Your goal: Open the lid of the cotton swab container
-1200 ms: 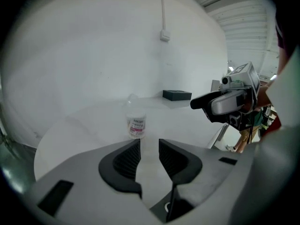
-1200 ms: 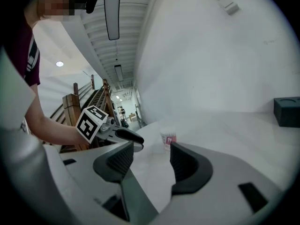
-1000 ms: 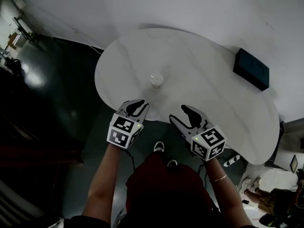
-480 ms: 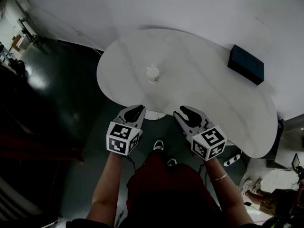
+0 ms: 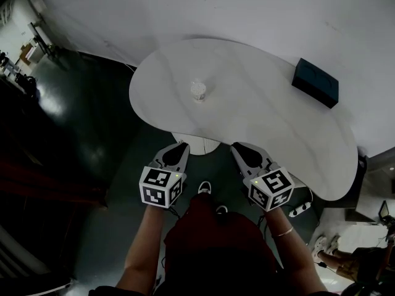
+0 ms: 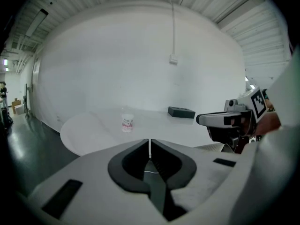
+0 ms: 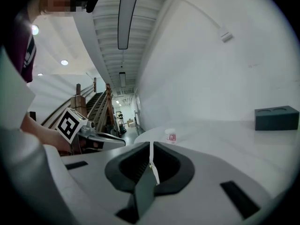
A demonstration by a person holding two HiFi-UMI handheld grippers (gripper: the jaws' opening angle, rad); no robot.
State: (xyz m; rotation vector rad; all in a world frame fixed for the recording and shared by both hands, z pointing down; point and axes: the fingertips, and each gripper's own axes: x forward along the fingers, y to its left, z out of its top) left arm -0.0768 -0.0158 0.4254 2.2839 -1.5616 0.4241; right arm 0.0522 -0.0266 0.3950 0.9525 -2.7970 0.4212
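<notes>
Plastic, likely light and tippy, the small clear round cotton swab container (image 5: 198, 92) stands mid white desk (image 5: 278, 125), well apart from my clenched, empty left tool (image 5: 177, 149) and closing, empty right tool (image 5: 241, 149); I'd brace its wall and pinch its lid (image 5: 198, 86).

You hold your left gripper (image 5: 181, 146) and right gripper (image 5: 238, 147) side by side, just off the near edge of the table (image 5: 265, 113), jaws pointing toward it. The left jaws are pressed together with nothing between them. The right jaws are closing, almost meeting, also empty. Your bare left forearm (image 5: 145, 239) and right forearm (image 5: 291, 246) reach forward.
</notes>
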